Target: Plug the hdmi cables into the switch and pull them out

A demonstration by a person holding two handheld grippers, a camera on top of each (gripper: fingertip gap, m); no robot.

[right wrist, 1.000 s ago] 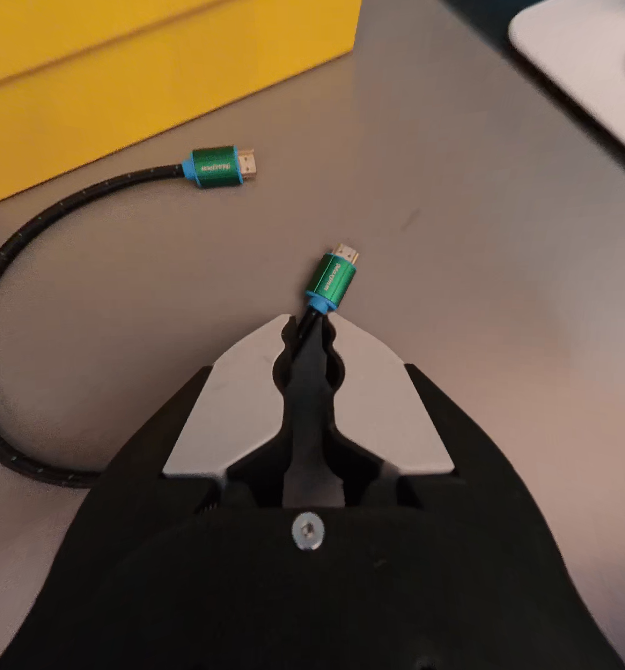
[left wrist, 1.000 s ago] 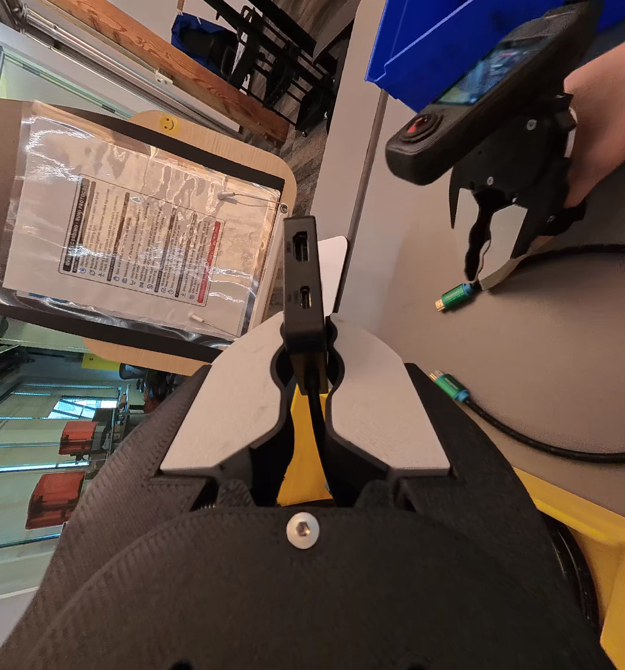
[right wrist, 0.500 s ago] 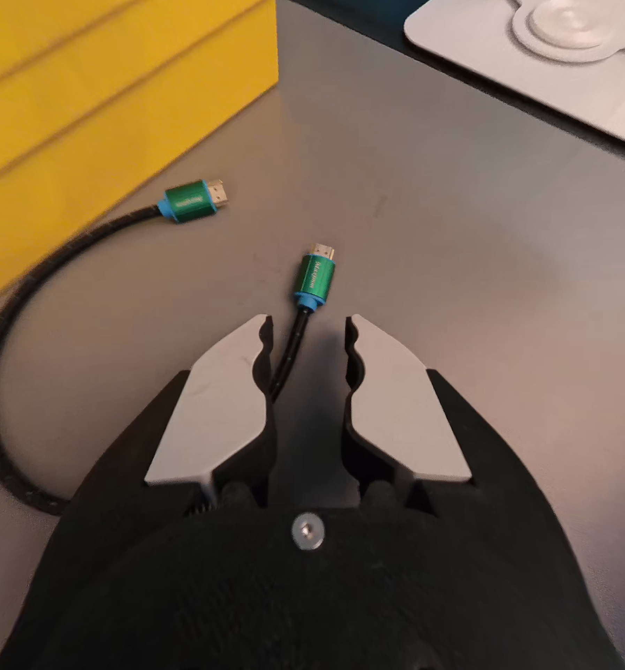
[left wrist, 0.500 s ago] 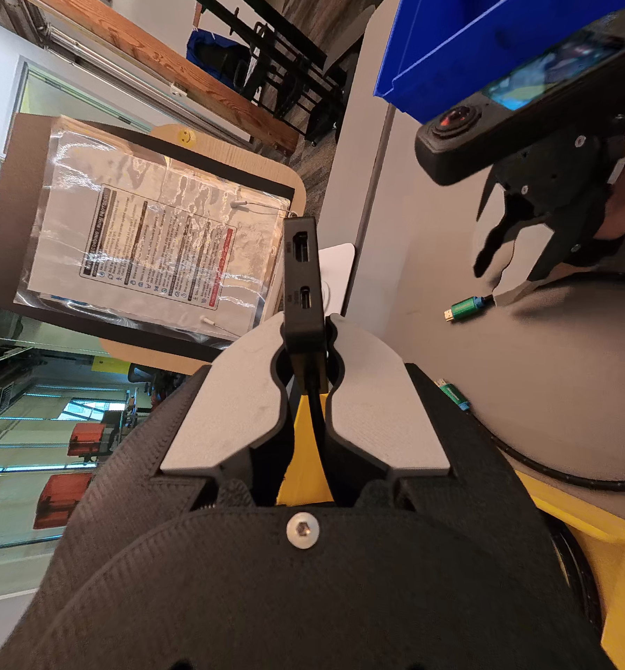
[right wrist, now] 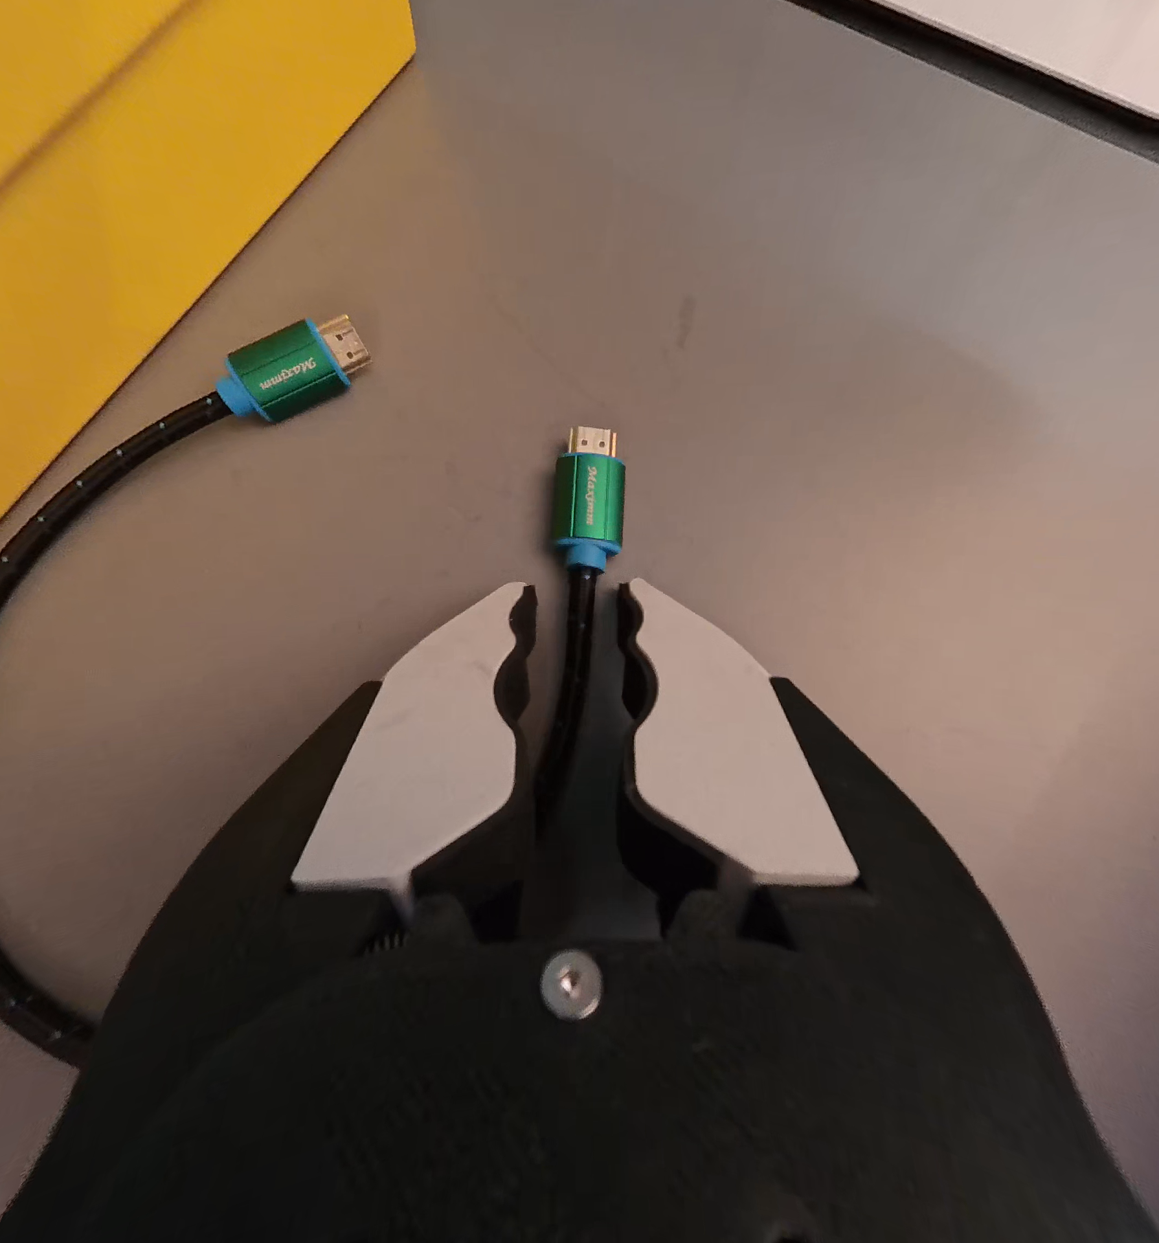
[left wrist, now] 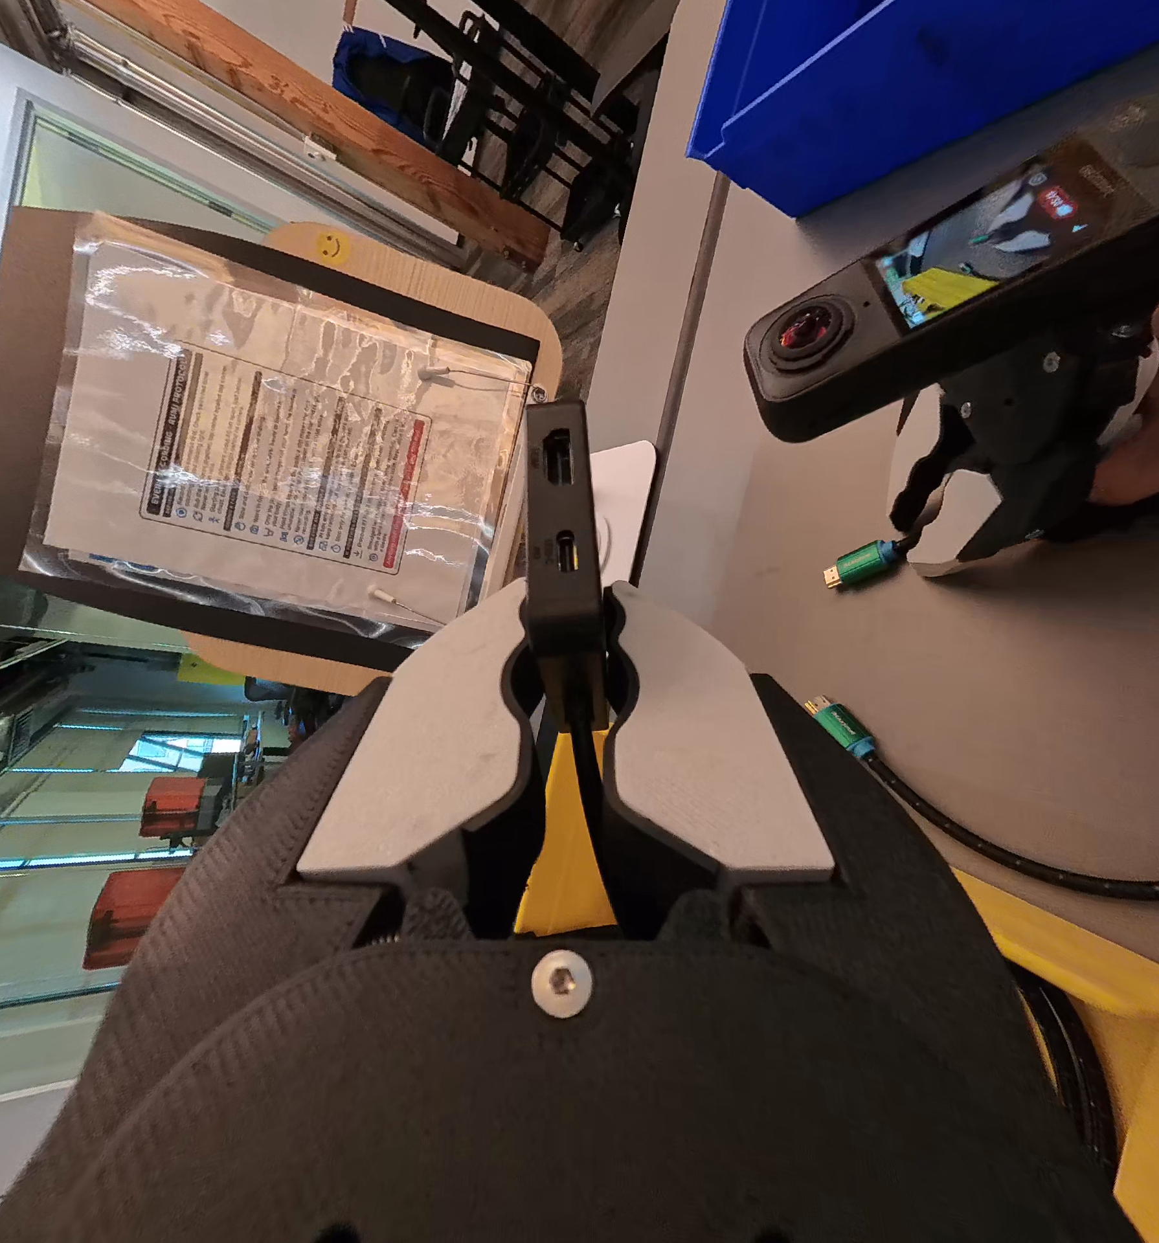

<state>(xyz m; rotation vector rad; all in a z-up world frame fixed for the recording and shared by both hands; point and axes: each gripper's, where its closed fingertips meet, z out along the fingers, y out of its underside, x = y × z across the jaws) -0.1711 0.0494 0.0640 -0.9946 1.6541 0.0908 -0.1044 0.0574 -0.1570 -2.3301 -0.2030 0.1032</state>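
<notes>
In the left wrist view, the left gripper (left wrist: 567, 605) has its fingers (left wrist: 442, 726) clamped on the lower end of the black switch (left wrist: 558, 511), which stands at frame centre with its ports facing the camera. The switch looks light and rigid, so this grip near its base should brace it against a push. At right, the right gripper (left wrist: 926, 538) hangs over a green plug (left wrist: 859, 561) on the grey worktop (left wrist: 1034, 672).

In the right wrist view, the parted fingers (right wrist: 429, 740) straddle the braided cable (right wrist: 580, 639) just behind the green plug (right wrist: 589, 501), not yet pinching. The cable looks stiff but springy; the hard plug shell seems the surer hold. A second plug (right wrist: 291, 377) lies at left beside a yellow box (right wrist: 126, 168).
</notes>
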